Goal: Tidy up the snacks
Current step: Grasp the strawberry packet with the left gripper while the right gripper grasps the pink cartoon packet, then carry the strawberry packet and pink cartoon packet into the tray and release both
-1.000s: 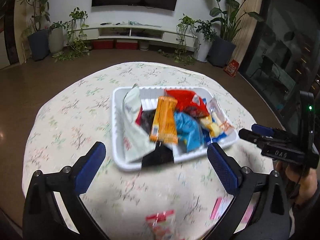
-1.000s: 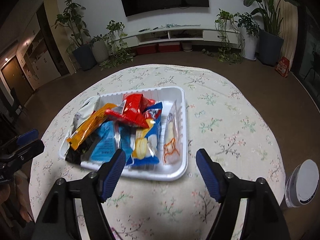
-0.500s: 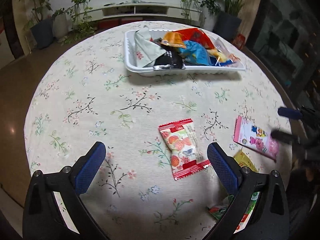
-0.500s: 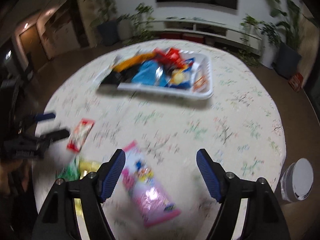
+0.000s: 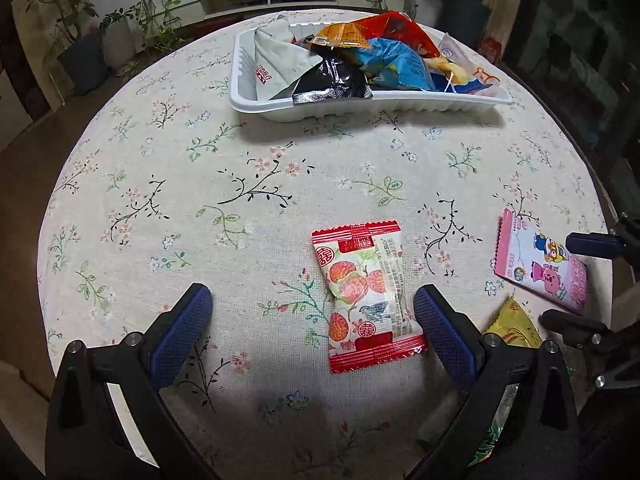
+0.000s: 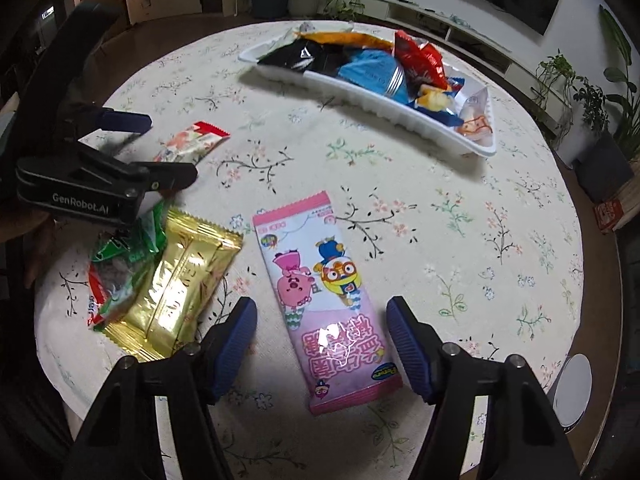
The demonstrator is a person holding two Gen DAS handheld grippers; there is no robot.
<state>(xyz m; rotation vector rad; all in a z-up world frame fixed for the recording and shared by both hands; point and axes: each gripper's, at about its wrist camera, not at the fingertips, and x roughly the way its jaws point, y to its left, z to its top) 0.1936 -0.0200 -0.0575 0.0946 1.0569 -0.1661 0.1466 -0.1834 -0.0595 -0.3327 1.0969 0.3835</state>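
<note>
A red-and-white snack packet (image 5: 366, 296) is being framed flat on the floral worktop (image 5: 168, 184), at about 1 o'clock within the left gripper (image 5: 312, 320), whose jaws are being held wide apart, touching nothing. A pink cartoon packet (image 6: 326, 304) is being straddled likewise by the right gripper (image 6: 322, 344), its jaws wide apart and empty. A pickup appears to be in hand; each must be lowered and closed. The filled white tray (image 5: 360, 108) is lying at 12 o'clock, well apart.
</note>
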